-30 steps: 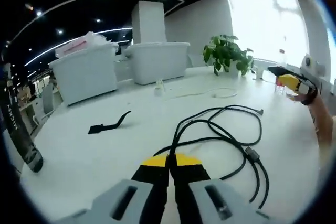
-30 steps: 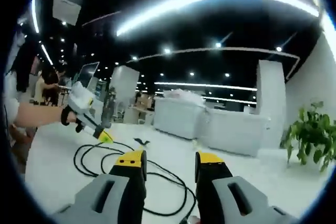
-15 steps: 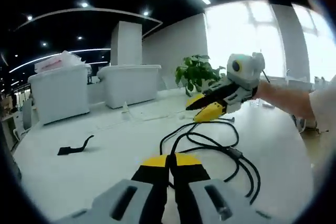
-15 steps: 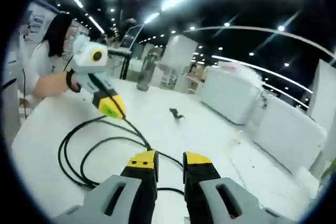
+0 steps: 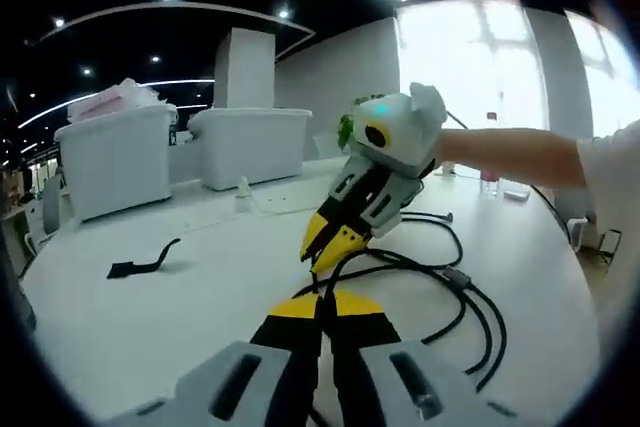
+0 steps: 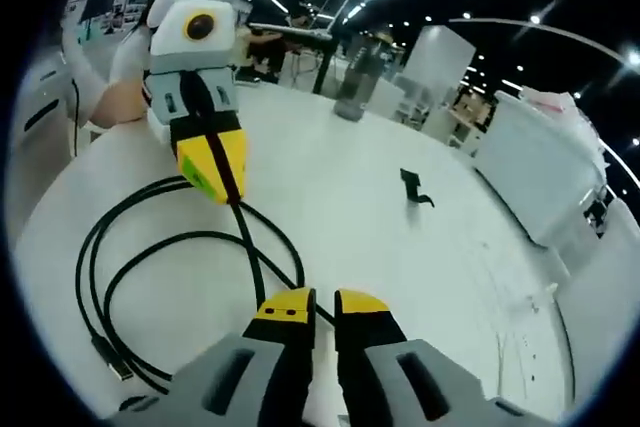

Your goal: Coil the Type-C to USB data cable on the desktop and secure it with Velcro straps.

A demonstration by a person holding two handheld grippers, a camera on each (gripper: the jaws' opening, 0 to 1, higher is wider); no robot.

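- The left claw (image 5: 321, 309) has its yellow-tipped jaws pressed together on the black cable (image 5: 455, 282), which runs out from between the tips.
- On the white worktop (image 5: 150, 317), towards its far left side in the left gripper view, lies a black Velcro strap (image 5: 143, 262), well apart from the cable.
- Two white bins (image 5: 118, 155) stand along the worktop's far edge.
- In the left gripper view, the cable lies in loose loops on the worktop ahead and to the right of the left claw, one plug showing on the right-hand strand.
- The right claw (image 6: 312, 301) has its jaws nearly together around the same cable close to the left claw's grip; whether they pinch it I cannot tell.
- In the right gripper view the cable (image 6: 105, 267) loops to the left, and the strap (image 6: 414, 187) lies farther off.
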